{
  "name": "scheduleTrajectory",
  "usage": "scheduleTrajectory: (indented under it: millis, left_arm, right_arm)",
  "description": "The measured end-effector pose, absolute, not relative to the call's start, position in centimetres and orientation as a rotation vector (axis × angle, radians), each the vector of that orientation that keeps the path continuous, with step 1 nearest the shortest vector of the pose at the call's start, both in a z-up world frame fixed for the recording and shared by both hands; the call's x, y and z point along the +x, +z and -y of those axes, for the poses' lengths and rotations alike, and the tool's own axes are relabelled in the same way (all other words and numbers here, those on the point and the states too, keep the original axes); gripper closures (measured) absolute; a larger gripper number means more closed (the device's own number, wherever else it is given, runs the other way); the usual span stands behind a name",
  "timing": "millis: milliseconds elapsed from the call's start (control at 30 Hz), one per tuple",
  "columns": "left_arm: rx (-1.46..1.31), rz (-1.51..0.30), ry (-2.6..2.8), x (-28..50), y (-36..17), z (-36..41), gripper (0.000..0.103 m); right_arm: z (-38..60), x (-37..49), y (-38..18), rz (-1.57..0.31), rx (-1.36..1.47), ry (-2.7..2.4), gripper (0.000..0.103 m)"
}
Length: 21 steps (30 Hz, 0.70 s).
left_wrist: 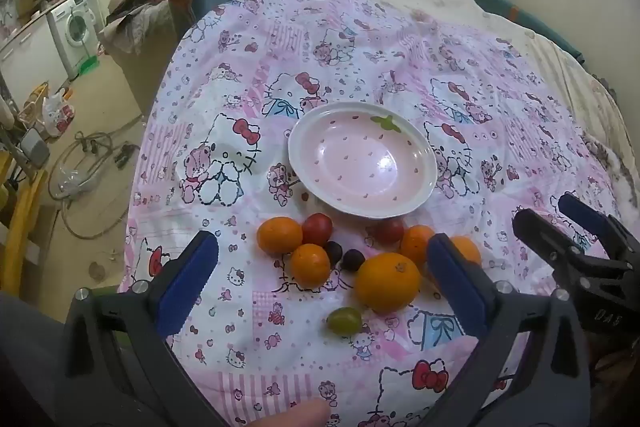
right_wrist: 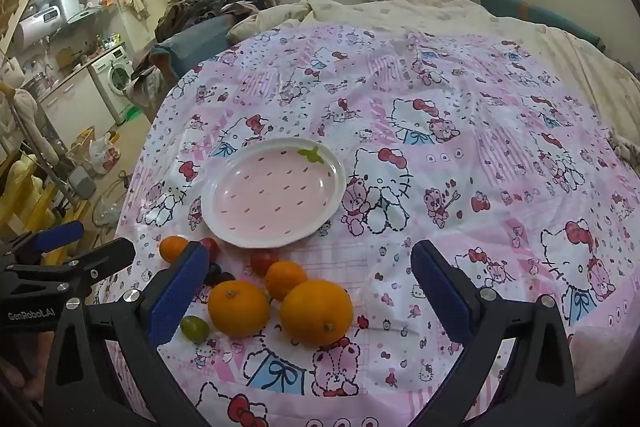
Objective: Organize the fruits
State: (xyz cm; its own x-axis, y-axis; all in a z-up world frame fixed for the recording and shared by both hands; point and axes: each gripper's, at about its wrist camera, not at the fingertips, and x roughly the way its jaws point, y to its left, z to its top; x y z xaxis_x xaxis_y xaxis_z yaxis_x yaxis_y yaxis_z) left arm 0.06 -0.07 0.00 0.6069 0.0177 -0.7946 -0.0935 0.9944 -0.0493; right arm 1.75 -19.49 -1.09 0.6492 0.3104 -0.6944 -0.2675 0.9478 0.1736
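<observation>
Bed, covered with a pink cartoon-cat quilt (left_wrist: 248, 75); all task items lie on it.

Item 1: pink strawberry-pattern plate (left_wrist: 362, 159), white rim, holding nothing. In the left wrist view it sits at 12 o'clock from the fruit cluster.

Item 2: fruit cluster, just below the plate.
- Large orange (left_wrist: 387, 282), nearest the left gripper, at 6 o'clock from the plate.
- Two smaller oranges at 9 o'clock of the large one: one (left_wrist: 279, 235) by the plate side, one (left_wrist: 310, 265) nearer the camera.
- Two more oranges at 1 o'clock of the large one, partly hidden behind a jaw pad.
- Red tomato (left_wrist: 317, 229), touching the upper left orange; second red tomato (left_wrist: 389, 230) just under the plate rim.
- Two dark grapes (left_wrist: 352, 259) between the oranges.
- Green tomato (left_wrist: 344, 320), apart, at 7 o'clock of the large orange.

Item 3: left gripper (left_wrist: 322, 275), jaws spread wide, gripping nothing, hovering above the cluster.

Item 4: right gripper (right_wrist: 310, 287), jaws spread wide, gripping nothing, fruit between and before its pads.
</observation>
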Motion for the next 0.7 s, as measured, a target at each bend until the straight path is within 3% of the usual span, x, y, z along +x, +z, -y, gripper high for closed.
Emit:
scheduleTrajectory:
  millis: [700]
  left_arm:
    - [-0.102, -0.907, 0.057, -0.10, 0.13, -0.22, 0.000]
  right_arm:
    - [19.39, 1.84, -1.46, -0.796, 0.057, 0.330, 0.000]
